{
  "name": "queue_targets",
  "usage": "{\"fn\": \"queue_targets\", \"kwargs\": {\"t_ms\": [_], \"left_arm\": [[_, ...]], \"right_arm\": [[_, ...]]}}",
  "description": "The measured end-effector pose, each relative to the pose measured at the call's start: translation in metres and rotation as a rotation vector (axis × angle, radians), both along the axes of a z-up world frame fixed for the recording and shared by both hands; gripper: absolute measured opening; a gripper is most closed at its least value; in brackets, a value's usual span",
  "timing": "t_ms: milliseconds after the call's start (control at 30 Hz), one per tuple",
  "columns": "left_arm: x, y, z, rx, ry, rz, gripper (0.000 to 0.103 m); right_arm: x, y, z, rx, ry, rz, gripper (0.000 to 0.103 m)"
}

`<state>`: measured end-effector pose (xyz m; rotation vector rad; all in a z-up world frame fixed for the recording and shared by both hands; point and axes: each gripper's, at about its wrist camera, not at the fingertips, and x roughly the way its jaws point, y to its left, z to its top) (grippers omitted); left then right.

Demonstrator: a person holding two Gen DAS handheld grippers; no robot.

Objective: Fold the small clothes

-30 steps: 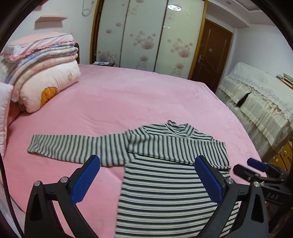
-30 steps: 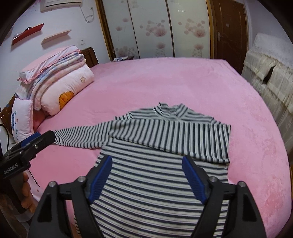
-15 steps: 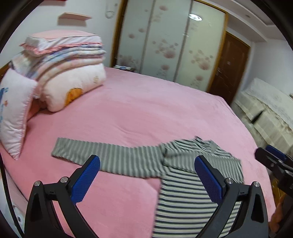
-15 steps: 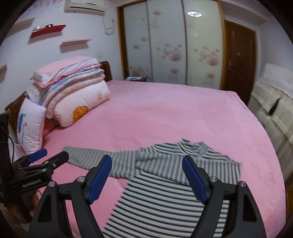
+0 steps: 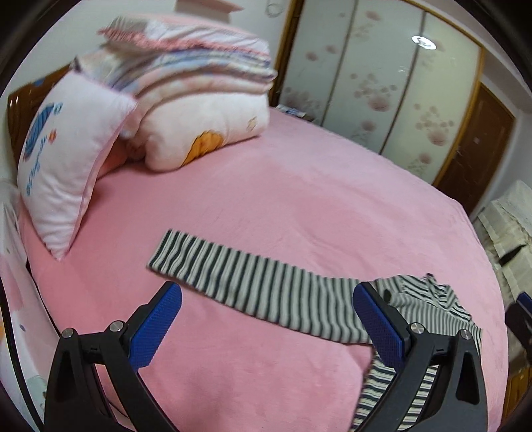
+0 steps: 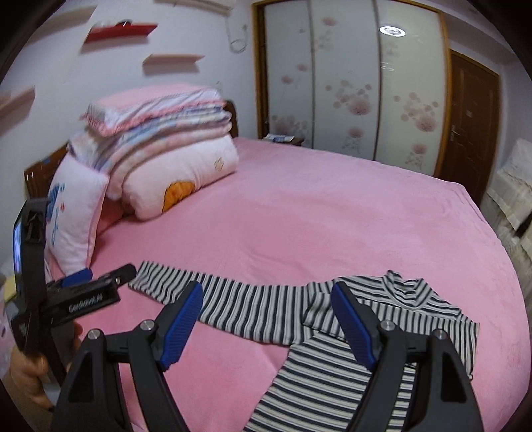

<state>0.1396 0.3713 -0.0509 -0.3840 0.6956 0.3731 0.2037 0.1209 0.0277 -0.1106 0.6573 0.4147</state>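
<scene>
Bedding is sitting at the upper left of both views: one stack of folded quilts and one white pillow leaning beside it, on one pink bed. Only the right wrist view is showing the wall shelves at its upper left, and a hand at its lower left edge gripping the handle of the left gripper, whose tips are hanging just beside the cuff of the outstretched sleeve; that side-on look is not showing the gap between them. The left wrist view is showing it instead: the left gripper is standing wide with nothing between its blue pads, hanging over the sleeve.

One striped shirt is lying flat on the near part of the bed, lower centre to lower right in both views, with one sleeve stretching left and the other folded across the chest. The right wrist view is showing the collar and most of the body; the left wrist view is cutting the body off behind its right finger. The right gripper is also standing wide and empty above the shirt. One wardrobe and one brown door are filling the upper right.
</scene>
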Motion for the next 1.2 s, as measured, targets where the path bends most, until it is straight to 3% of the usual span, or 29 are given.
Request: {"fn": "queue_targets", "kwargs": {"t_ms": [267, 433, 600, 700, 967, 1200], "left_arm": [[0.027, 0.057, -0.065, -0.127, 0.107, 0.111, 0.102], [0.044, 0.086, -0.102, -0.164, 0.178, 0.18, 0.102], [0.06, 0.118, -0.127, -0.192, 0.22, 0.214, 0.102], [0.069, 0.144, -0.14, -0.26, 0.224, 0.23, 0.102], [0.073, 0.192, -0.166, -0.371, 0.238, 0.319, 0.095], [0.083, 0.195, -0.198, -0.473, 0.316, 0.287, 0.08]], "right_arm": [[0.025, 0.033, -0.039, -0.048, 0.043, 0.029, 0.08], [0.048, 0.048, -0.065, -0.064, 0.068, 0.026, 0.081], [0.075, 0.068, -0.089, -0.105, 0.069, 0.011, 0.081], [0.092, 0.081, -0.103, -0.123, 0.082, 0.01, 0.081], [0.144, 0.116, -0.157, -0.132, 0.193, -0.011, 0.08], [0.153, 0.138, -0.185, -0.136, 0.258, 0.001, 0.08]]}}
